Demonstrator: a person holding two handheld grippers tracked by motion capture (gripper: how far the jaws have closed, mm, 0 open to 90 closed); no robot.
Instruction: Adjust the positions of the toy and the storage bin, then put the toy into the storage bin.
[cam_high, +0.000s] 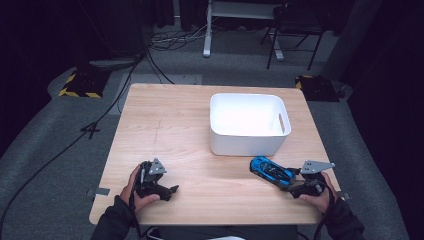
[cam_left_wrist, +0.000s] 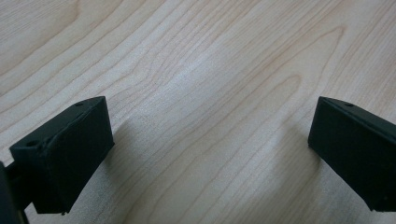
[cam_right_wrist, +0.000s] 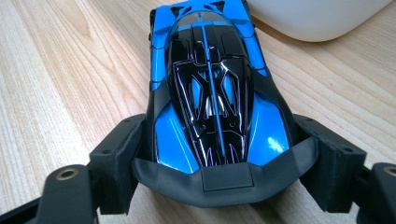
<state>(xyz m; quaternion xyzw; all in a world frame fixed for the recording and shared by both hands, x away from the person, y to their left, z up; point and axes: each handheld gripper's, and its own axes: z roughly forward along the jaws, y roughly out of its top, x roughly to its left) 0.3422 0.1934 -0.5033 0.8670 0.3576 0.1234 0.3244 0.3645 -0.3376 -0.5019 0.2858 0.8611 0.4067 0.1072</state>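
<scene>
**Toy car gripped beside the bin**

Pale wooden table (cam_high: 190, 120) was seen from above with a white bin (cam_high: 247, 122). Just in front of the bin, a blue toy car (cam_right_wrist: 210, 93) was clamped at its rear by the right gripper (cam_right_wrist: 219, 163). Bare wood was framed between the left gripper (cam_left_wrist: 210, 154) jaws, held wide apart.

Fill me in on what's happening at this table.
A person sits at a wooden table with a two-jaw gripper in each hand. The right gripper has its jaws around the end of a blue and black toy car, pads against its sides; the car looks to be resting on the table beside a white bin. The left gripper is open over bare wood near the front edge, holding nothing. What can be seen of the bin's inside looks empty.
</scene>
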